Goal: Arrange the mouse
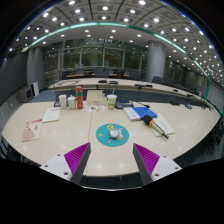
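Bare table (pixel 60 135) ahead of open fingers (pixel 77 155). Round pad (pixel 112 134) with mouse (pixel 113 131) just beyond. Farther: bottles (pixel 77 97) left, cup (pixel 111 101) centre, papers (pixel 150 117) right block path.

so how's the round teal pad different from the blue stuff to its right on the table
The teal pad is round and lies flat just ahead of the open gripper, with a small light thing at its centre, maybe the mouse. The blue item is farther off, beyond the right finger, irregular in shape and darker. The pad lies alone; the blue item lies among white sheets. Both rest on the pale table.
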Available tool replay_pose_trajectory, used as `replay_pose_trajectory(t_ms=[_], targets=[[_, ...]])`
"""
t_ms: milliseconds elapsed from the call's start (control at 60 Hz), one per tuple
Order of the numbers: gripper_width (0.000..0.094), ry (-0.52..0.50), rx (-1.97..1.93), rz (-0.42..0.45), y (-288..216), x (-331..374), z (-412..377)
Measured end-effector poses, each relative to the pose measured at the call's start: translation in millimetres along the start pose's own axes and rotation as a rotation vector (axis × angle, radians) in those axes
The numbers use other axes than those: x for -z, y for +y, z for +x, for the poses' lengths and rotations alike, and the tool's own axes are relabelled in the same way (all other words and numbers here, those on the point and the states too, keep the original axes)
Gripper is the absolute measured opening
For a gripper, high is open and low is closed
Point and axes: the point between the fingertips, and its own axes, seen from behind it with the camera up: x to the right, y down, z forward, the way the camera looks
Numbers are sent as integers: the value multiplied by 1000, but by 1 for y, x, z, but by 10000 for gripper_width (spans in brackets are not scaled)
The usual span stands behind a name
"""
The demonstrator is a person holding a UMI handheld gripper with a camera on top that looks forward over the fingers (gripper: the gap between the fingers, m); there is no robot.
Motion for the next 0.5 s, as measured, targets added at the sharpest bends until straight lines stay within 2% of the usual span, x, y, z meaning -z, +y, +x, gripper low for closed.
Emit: replay_pose_trajectory(t_ms=[500], targets=[[858,8,19,-9,7,21,-10]])
